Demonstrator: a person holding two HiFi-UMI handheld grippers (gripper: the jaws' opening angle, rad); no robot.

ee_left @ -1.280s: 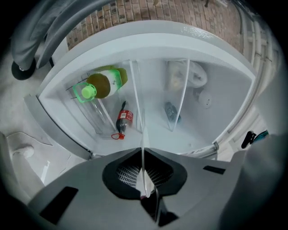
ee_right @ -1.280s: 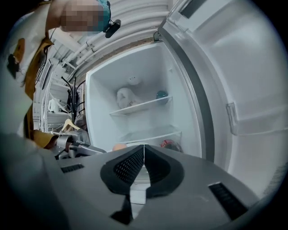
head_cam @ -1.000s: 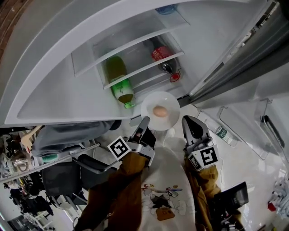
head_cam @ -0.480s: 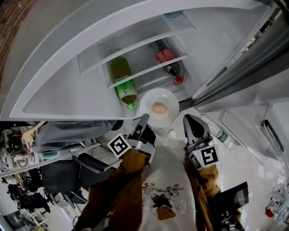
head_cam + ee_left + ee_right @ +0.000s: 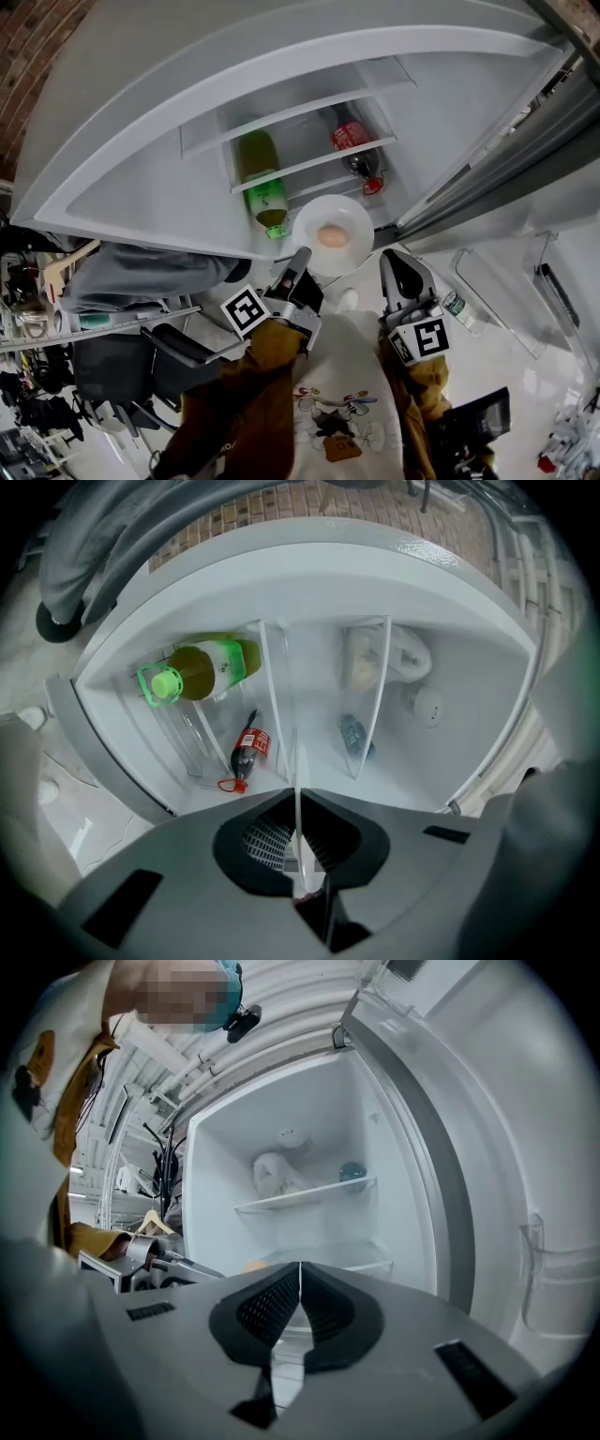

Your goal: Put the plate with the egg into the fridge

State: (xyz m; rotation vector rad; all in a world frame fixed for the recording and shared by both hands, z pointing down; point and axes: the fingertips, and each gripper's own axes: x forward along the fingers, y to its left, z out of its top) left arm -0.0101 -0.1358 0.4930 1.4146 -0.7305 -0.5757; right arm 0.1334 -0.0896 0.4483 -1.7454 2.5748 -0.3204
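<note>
A white plate [image 5: 353,217] with a brown egg [image 5: 330,235] on it hangs in front of the open fridge's lower shelves [image 5: 309,159]. My left gripper [image 5: 298,263] is shut on the plate's near rim. In the left gripper view the plate [image 5: 298,789] shows edge-on as a thin white line clamped between the jaws of the left gripper [image 5: 298,850]. My right gripper [image 5: 395,266] is to the right of the plate, apart from it, shut with nothing in it. In the right gripper view its jaws meet at the tips [image 5: 300,1283].
A green bottle [image 5: 262,186] and a cola bottle [image 5: 353,148] lie on the fridge's lower shelves. Higher up, a shelf [image 5: 305,1194] carries a white bag [image 5: 275,1174]. The open door [image 5: 511,272] stands at the right with a bottle [image 5: 458,307] in its rack. A black chair [image 5: 122,366] is at the left.
The plate in the left gripper has come slightly closer to the green bottle's cap and the fridge shelves. The right gripper stays shut beside it.
</note>
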